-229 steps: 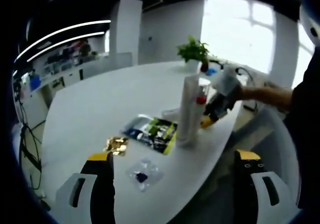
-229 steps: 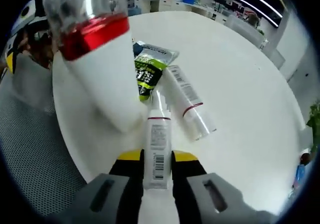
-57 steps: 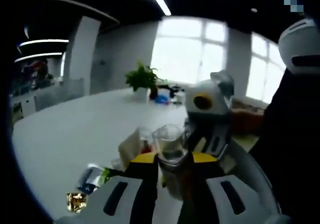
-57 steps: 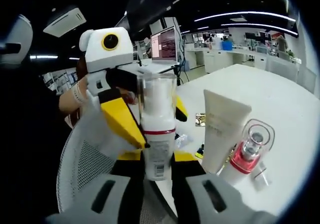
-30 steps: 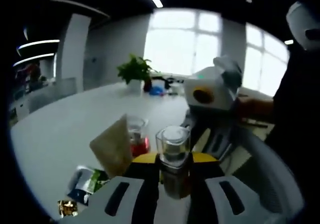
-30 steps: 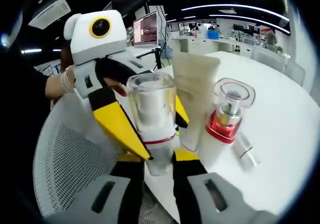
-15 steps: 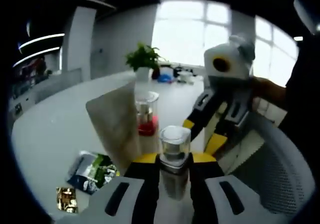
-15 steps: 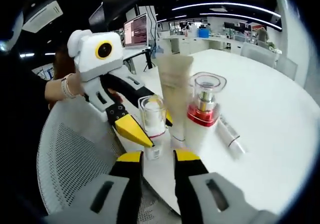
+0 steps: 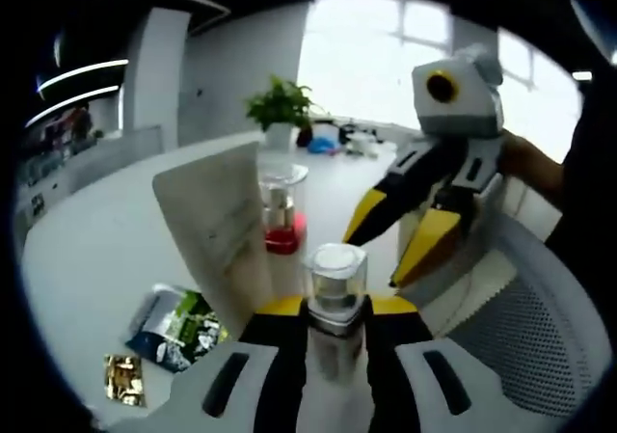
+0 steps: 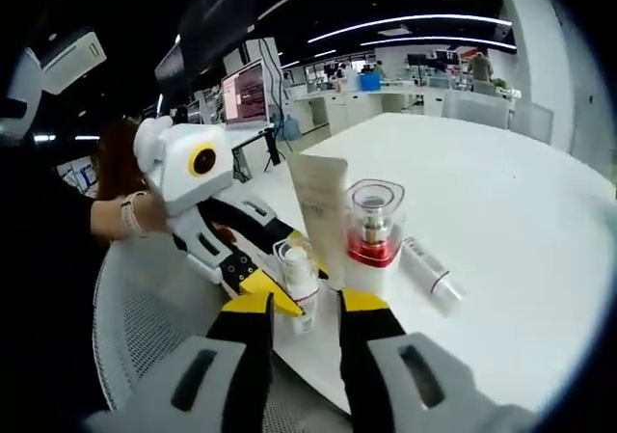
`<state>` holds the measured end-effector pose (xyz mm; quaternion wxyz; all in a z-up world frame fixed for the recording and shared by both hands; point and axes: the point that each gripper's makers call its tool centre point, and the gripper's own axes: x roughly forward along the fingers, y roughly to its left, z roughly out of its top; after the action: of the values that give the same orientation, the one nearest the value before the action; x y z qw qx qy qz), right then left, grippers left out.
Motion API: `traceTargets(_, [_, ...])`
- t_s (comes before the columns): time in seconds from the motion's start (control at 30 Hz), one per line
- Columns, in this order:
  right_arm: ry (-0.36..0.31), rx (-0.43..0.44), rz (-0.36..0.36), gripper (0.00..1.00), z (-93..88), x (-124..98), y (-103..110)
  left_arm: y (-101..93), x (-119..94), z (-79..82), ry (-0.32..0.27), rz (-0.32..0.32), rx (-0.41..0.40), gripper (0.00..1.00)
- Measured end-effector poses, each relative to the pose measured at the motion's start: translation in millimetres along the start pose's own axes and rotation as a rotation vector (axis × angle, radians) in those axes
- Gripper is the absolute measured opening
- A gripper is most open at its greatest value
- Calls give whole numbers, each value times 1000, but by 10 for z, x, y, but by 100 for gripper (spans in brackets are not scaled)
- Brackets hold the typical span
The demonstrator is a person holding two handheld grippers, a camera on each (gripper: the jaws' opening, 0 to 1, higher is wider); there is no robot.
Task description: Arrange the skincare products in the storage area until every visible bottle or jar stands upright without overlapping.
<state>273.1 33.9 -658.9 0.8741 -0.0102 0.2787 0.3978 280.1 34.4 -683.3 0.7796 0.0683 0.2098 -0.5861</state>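
now the left claw [image 9: 335, 310] grips the upright bottle [image 9: 334, 293]; right claw [image 10: 305, 305] open.

Table edge cluster: a small clear-capped bottle [image 10: 298, 277], a cream tube [image 10: 322, 213] and a red-collared bottle [image 10: 371, 230] are packed close together.
Beside the cluster: a tube lying flat [image 10: 429, 277] is found.
Far side: bare white table [image 10: 501, 192] is left open.
Left gripper [image 10: 253, 281]: the small bottle's side is blocked.
Sachets [image 9: 174, 325]: lie flat, low obstacles.
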Motion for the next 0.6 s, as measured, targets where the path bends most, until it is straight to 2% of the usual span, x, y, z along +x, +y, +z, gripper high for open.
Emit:
traceTargets(0.07, [-25, 53, -7, 29, 41, 37, -4, 10, -5, 2, -2, 5, 2, 18])
traceTargets(0.2, [-55, 87, -16, 27, 110, 99, 16, 8, 0, 5, -3, 12, 10, 18])
traceTargets(0.3, [-47, 91, -40, 28, 108, 151, -12, -20, 14, -4, 3, 9, 20, 18])
traceTargets(0.43, [-60, 127, -19, 26, 136, 196, 39, -5, 10, 8, 2, 28, 43, 18])
traceTargets(0.53, [-51, 118, -56, 24, 127, 235, 17, -2, 5, 26, -5, 32, 26, 18])
traceTargets(0.6, [-58, 127, -56, 23, 148, 248, 30, 11, 3, 29, -5, 45, 38, 18])
